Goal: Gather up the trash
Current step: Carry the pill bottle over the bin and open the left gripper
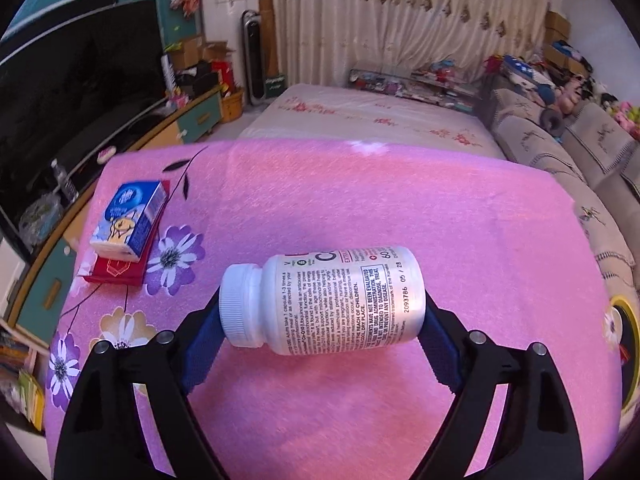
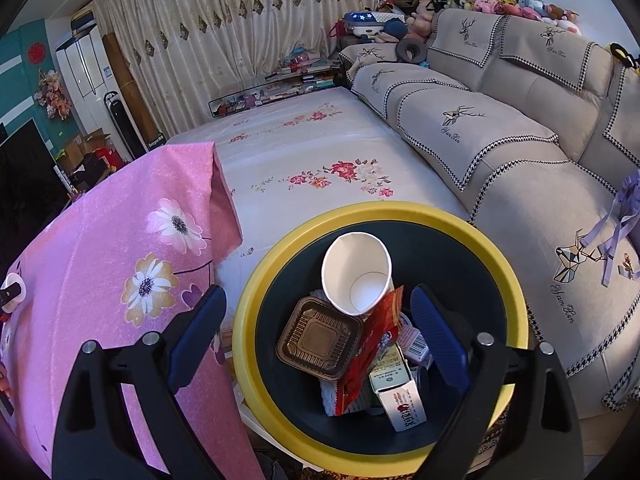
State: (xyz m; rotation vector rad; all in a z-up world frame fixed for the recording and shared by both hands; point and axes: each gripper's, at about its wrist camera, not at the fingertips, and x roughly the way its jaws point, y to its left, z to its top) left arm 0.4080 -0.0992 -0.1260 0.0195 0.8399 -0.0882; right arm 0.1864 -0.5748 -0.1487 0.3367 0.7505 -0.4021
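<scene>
Two claws, left point(image 1: 322, 312) clamping smooth white cylindrical bottle point(image 1: 324, 300), right point(image 2: 318, 336) spread empty.

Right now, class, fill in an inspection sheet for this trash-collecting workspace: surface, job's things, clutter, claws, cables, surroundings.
Surface: pink floral cloth covers the table.
Job's things: white pill bottle, lying sideways in the left claw; yellow-rimmed bin beside the table holds a paper cup, brown tray, red wrapper and small carton.
Clutter: tissue pack resting on a red booklet.
Claws: left claw shut on the bottle; right claw open over the bin.
Cables: nothing seen.
Surroundings: sofa, curtains, television.
</scene>
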